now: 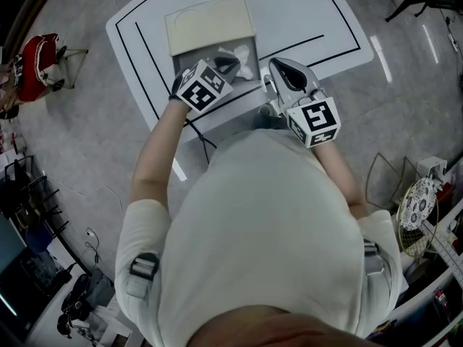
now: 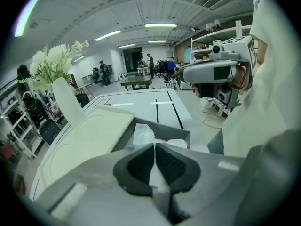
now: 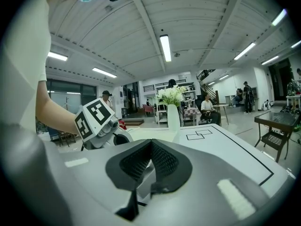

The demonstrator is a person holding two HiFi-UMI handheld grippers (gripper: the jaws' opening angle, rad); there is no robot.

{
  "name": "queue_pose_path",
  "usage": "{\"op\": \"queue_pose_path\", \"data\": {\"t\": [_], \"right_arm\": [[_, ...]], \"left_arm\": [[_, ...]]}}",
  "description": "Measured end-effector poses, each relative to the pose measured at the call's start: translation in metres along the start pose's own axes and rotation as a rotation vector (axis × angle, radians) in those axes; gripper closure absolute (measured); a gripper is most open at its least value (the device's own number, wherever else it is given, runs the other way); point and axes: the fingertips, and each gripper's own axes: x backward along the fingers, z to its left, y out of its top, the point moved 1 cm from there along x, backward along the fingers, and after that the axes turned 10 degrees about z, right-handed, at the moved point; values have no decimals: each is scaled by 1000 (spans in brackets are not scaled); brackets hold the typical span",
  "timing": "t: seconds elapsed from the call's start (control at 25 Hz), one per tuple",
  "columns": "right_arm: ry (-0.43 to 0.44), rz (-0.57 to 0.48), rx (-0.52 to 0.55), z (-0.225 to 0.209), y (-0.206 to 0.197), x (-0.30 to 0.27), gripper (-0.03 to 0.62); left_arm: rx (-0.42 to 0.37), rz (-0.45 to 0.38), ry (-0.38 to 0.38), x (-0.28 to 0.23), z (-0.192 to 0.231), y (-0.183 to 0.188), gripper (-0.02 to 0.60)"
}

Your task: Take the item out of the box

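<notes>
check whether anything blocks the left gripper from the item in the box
Nothing visible does. The lid lies beyond the open box, and the left gripper is closed on the white item inside. The right gripper is beside the box.

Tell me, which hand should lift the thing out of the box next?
Probably the left. The left gripper is down in the open box, jaws pinched on the white wrapped item. The right gripper is shut on nothing, off to the box's side.
</notes>
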Motion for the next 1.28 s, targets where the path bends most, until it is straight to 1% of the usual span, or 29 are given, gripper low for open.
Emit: {"op": "queue_pose_path", "data": {"t": [0.16, 0.36, 0.68, 0.88, 1.12, 1.28], "right_arm": [[-16, -5, -1, 14, 1, 4, 597], [-29, -10, 1, 34, 1, 10, 597], [-53, -13, -2, 69, -2, 17, 597], [-65, -15, -1, 91, -4, 20, 597], [-86, -20, -14, 110, -8, 25, 597], [-98, -20, -14, 128, -14, 29, 597]], "left_arm": [[14, -52, 14, 17, -2, 2, 571], [5, -94, 33, 36, -7, -1, 571], [18, -146, 57, 64, -17, -21, 571], [17, -187, 70, 83, -24, -30, 571], [19, -222, 77, 105, -35, -39, 571], [13, -239, 86, 115, -44, -51, 571]]}}
